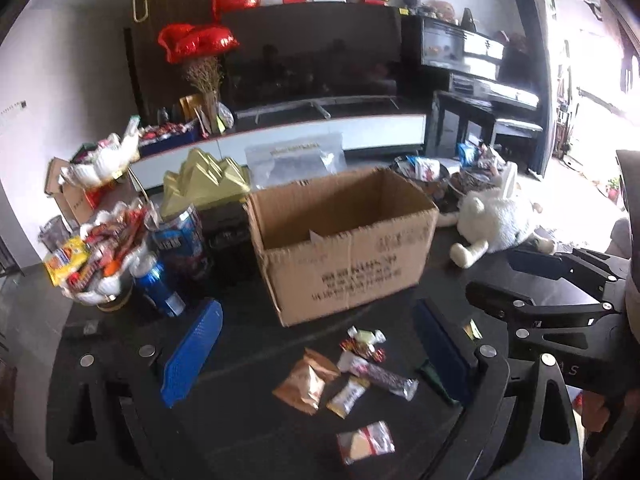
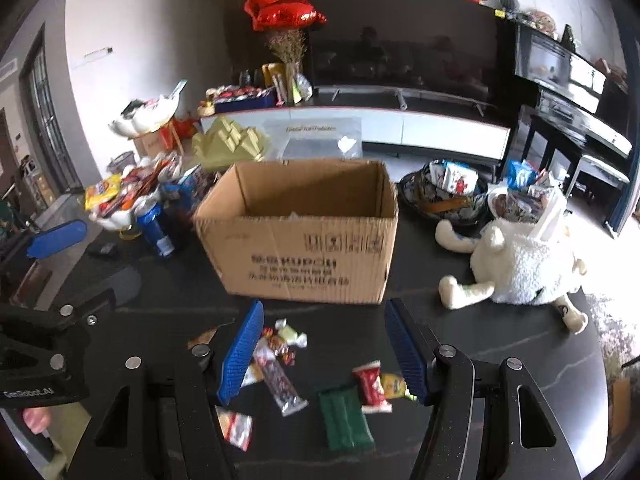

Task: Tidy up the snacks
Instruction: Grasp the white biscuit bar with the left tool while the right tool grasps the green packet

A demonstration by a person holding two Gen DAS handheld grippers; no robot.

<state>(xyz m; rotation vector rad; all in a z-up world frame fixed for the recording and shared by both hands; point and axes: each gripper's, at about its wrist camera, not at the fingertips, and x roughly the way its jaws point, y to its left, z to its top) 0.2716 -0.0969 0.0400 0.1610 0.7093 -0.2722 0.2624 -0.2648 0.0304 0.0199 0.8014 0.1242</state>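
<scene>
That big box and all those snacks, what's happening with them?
A person is tidying snacks with a gripper in each hand. Both the left gripper and the right gripper are open and holding nothing. Loose snack packets, like the green packet and the orange-brown bag, lie on the dark table before the open cardboard box. Nothing is picked up yet.

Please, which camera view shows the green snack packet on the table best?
The right wrist view shows it best: the green snack packet lies whole and unhidden between the fingers of the open right gripper, next to a red packet. In the left wrist view only a dark green end shows beside the left gripper's right finger.
</scene>
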